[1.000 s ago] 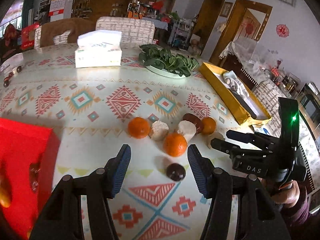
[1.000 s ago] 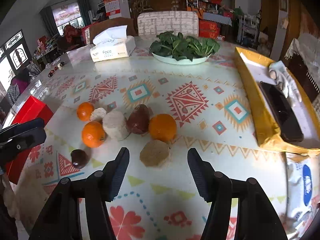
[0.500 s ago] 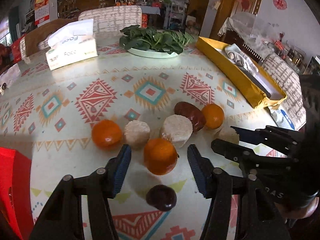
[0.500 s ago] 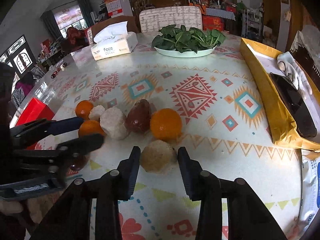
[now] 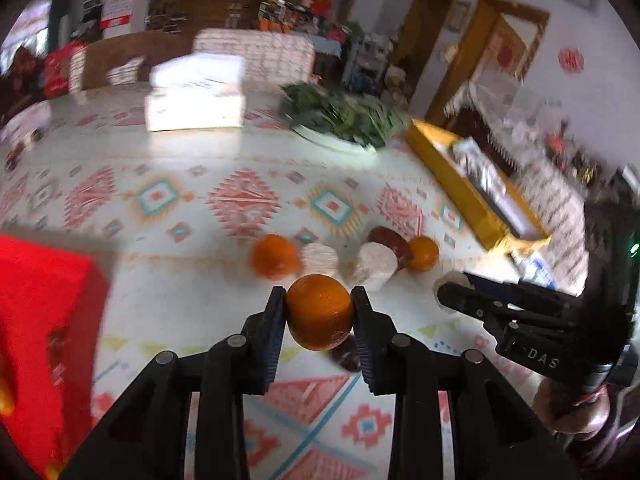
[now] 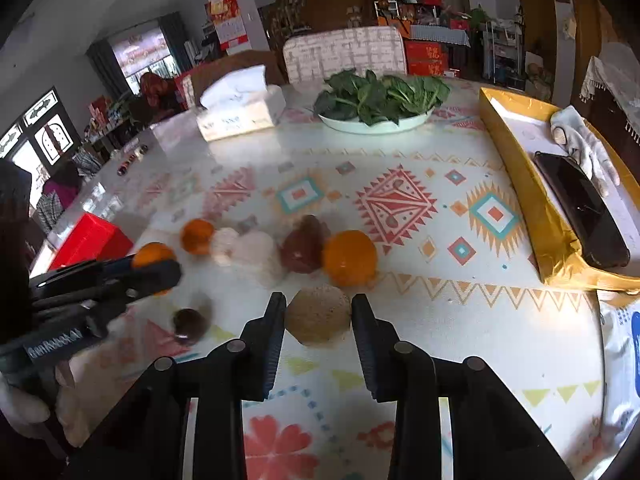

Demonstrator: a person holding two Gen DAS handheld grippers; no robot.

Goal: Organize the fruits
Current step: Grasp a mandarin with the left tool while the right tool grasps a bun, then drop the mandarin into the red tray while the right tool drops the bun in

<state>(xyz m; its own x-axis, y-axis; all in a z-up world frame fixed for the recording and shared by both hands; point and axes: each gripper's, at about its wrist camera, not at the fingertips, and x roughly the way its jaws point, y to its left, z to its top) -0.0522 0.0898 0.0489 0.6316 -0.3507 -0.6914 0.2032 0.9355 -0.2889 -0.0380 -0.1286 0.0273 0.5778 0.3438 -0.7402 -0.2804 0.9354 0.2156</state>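
Your left tongs (image 5: 319, 312) are clamped on a round orange fruit (image 5: 319, 316), with a blue pad pressed against each side of it. It looks raised off the patterned table (image 5: 240, 196), though the blur in the left wrist view makes that hard to confirm. Just below and behind it, a small dark round fruit (image 5: 346, 354) lies on the table.

Your right tongs (image 6: 319, 314) are closed against a tan, rough-skinned round fruit (image 6: 318, 314), which sits on the table near the edge closest to you.

Beyond both tongs, toward the middle of the table, the other fruits lie in a loose row: a second orange fruit (image 6: 197, 236), a small pale round piece (image 6: 225, 240), a larger pale round piece (image 6: 258, 250), a dark red-brown fruit (image 6: 302, 246), and a large orange fruit (image 6: 349, 258) touching it.

A red box (image 6: 90, 240) stands at the table's left edge, and a long yellow tray (image 6: 532, 208) lies along the right edge. Near the far edge are a white tissue box (image 6: 240, 110) and a white plate of green leaves (image 6: 378, 100).
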